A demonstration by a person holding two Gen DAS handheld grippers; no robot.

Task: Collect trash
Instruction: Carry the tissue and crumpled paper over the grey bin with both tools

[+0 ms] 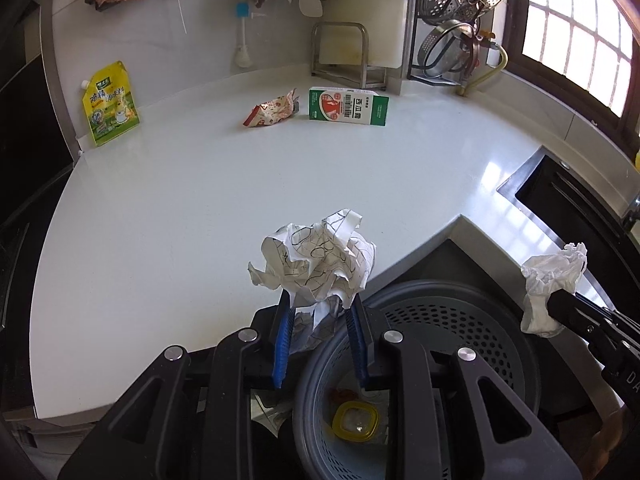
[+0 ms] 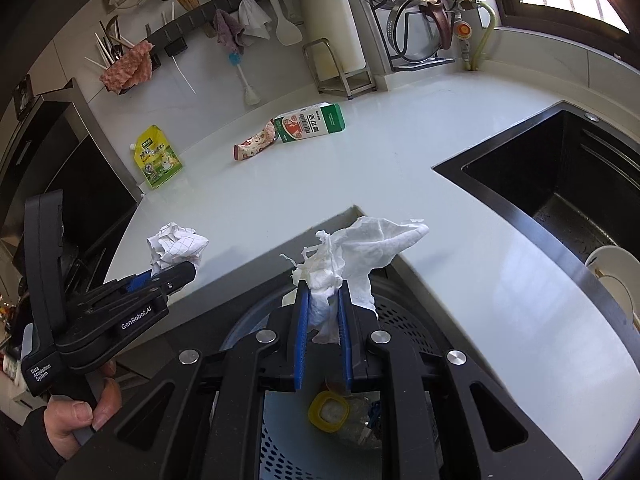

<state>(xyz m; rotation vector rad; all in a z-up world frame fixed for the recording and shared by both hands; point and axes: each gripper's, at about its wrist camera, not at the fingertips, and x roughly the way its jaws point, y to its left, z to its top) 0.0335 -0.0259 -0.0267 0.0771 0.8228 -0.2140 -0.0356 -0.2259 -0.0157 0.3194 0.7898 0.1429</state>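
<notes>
My left gripper (image 1: 320,300) is shut on a crumpled sheet of scribbled paper (image 1: 316,264) and holds it over the near counter edge, beside the grey perforated bin (image 1: 460,320). It also shows in the right wrist view (image 2: 176,268) with the paper (image 2: 176,244). My right gripper (image 2: 322,290) is shut on a white tissue (image 2: 368,252) above the bin (image 2: 404,316); the tissue also shows in the left wrist view (image 1: 552,288). The bin holds a yellow lid (image 2: 327,412) and other scraps. A red snack wrapper (image 1: 272,112) and a green-and-white carton (image 1: 348,106) lie far back on the white counter (image 1: 180,200).
A yellow pouch (image 1: 110,102) leans at the back left wall. A black sink (image 2: 560,184) with a white plate (image 2: 614,276) is at the right. A metal stand (image 1: 340,56), dish rack (image 1: 452,20) and hanging cloths line the back wall.
</notes>
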